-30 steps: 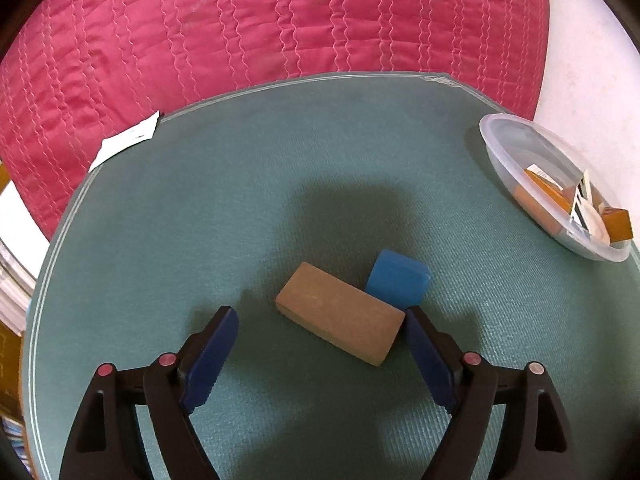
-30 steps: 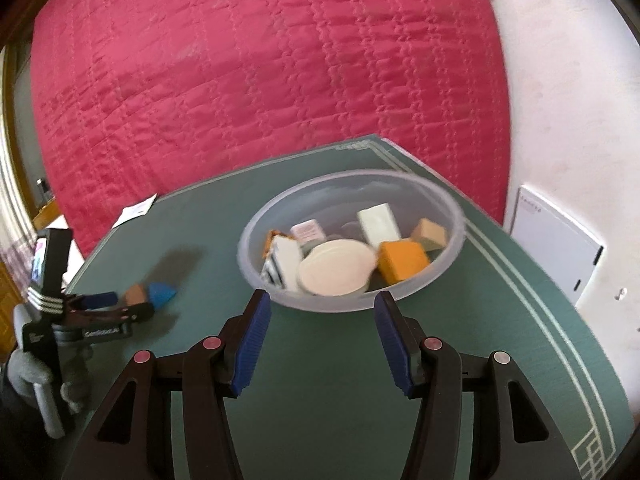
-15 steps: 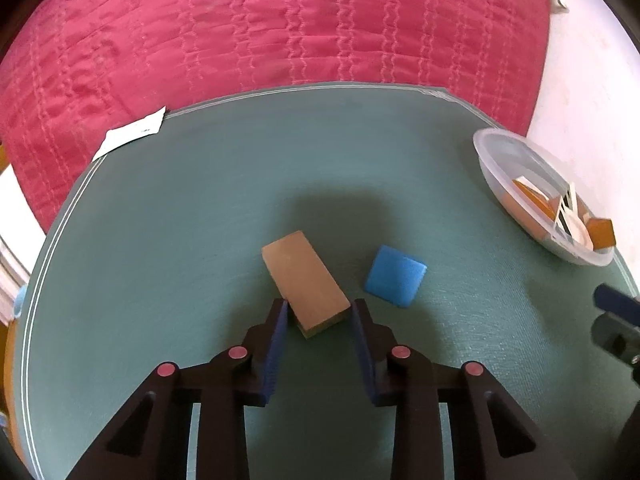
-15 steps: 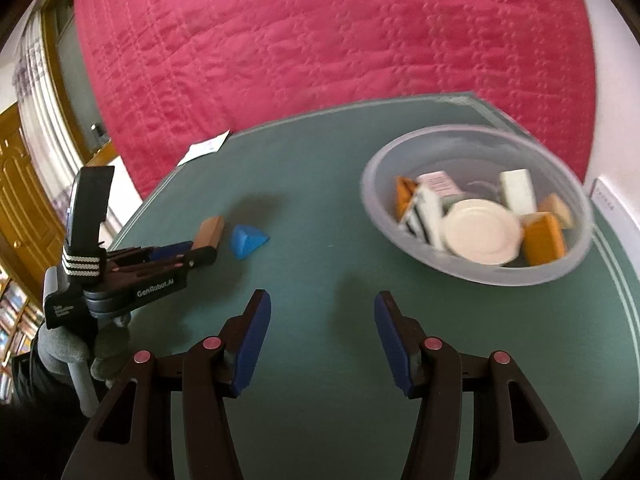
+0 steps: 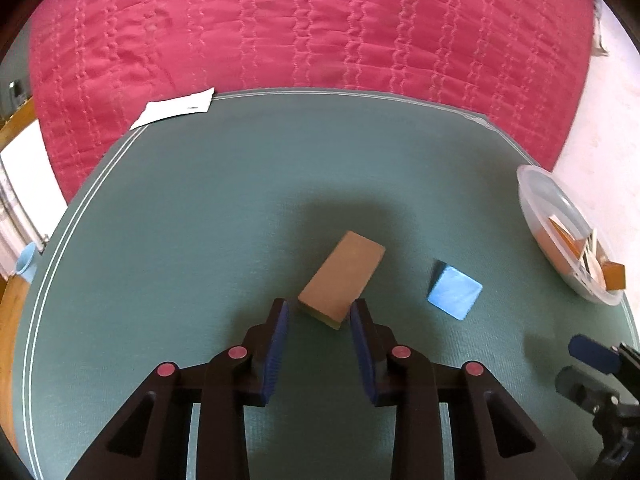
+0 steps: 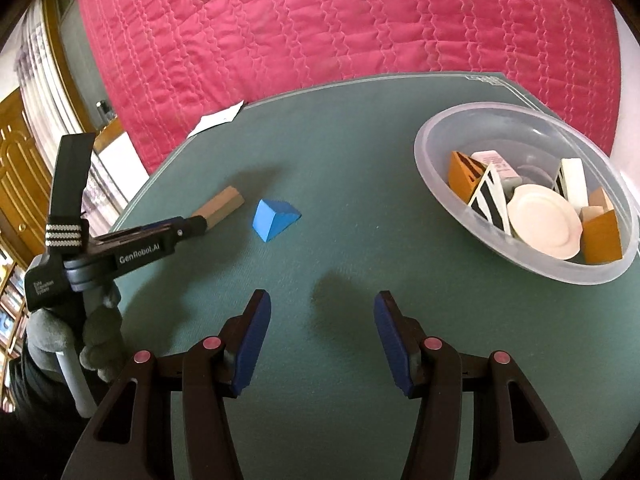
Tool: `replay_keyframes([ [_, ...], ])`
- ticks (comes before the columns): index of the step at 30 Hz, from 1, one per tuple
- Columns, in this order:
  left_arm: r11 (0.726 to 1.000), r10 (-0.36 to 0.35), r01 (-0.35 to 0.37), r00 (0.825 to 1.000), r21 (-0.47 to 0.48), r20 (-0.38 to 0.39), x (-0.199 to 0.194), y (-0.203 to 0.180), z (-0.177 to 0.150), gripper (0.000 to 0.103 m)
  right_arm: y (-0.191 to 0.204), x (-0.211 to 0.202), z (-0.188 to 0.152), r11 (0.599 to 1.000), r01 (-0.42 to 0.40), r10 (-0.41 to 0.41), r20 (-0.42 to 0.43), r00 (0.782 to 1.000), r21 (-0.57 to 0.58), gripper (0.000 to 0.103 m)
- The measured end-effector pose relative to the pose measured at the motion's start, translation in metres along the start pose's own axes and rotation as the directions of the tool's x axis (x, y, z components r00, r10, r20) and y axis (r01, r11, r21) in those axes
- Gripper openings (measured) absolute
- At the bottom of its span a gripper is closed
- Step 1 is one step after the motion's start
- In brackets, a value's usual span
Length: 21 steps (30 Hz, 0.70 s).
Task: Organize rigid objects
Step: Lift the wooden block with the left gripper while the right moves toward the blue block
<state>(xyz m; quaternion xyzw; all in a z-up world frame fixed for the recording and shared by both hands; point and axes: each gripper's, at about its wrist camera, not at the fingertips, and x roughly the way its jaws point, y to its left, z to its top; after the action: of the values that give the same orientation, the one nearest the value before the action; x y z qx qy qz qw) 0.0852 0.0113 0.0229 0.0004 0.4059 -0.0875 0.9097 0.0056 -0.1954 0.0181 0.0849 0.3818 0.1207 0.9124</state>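
Observation:
A tan wooden block [image 5: 341, 276] sits on the green table, its near end between the fingers of my left gripper [image 5: 319, 312], which is shut on it. The block also shows in the right wrist view [image 6: 219, 205], clamped at the left gripper's tips [image 6: 196, 225]. A blue wedge block [image 5: 455, 293] lies just right of it, free on the table; it also shows in the right wrist view [image 6: 275, 219]. My right gripper [image 6: 322, 312] is open and empty, low over the table, with the blue wedge ahead of it to the left.
A clear plastic bowl [image 6: 448, 136] at the right holds several blocks and a small white plate [image 6: 544, 226]; it shows at the right edge of the left wrist view [image 5: 532, 184]. A white paper slip [image 5: 174, 109] lies at the table's far edge. A red quilted cover [image 5: 320, 24] lies behind.
My left gripper closed from wide open onto the tan block, which turned and separated from the blue wedge. My right gripper swung left from the bowl toward the blue wedge.

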Motion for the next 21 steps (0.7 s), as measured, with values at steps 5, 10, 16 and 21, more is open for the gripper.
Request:
replay_keyframes([
  [5,1.0,-0.017,0.017,1.0,0.018,0.0,0.0,-0.006,0.003,0.036,0.002,0.003,0.003,1.0,-0.011,0.011,-0.006,1.0,-0.006,0.055],
  [10,0.997,0.016,-0.017,1.0,0.069,0.013,0.006,-0.013,0.012,0.037,0.008,0.008,0.004,0.999,-0.031,0.031,-0.022,0.999,-0.014,0.055],
  [16,0.996,0.0,-0.001,1.0,0.084,0.008,0.013,-0.013,0.02,0.041,0.013,0.011,0.004,0.999,-0.034,0.033,-0.038,0.999,-0.03,0.055],
  [21,0.999,-0.013,0.013,1.0,0.032,-0.008,0.015,-0.004,0.016,0.082,0.014,0.014,0.008,0.999,-0.028,0.027,-0.037,0.999,-0.025,0.055],
])
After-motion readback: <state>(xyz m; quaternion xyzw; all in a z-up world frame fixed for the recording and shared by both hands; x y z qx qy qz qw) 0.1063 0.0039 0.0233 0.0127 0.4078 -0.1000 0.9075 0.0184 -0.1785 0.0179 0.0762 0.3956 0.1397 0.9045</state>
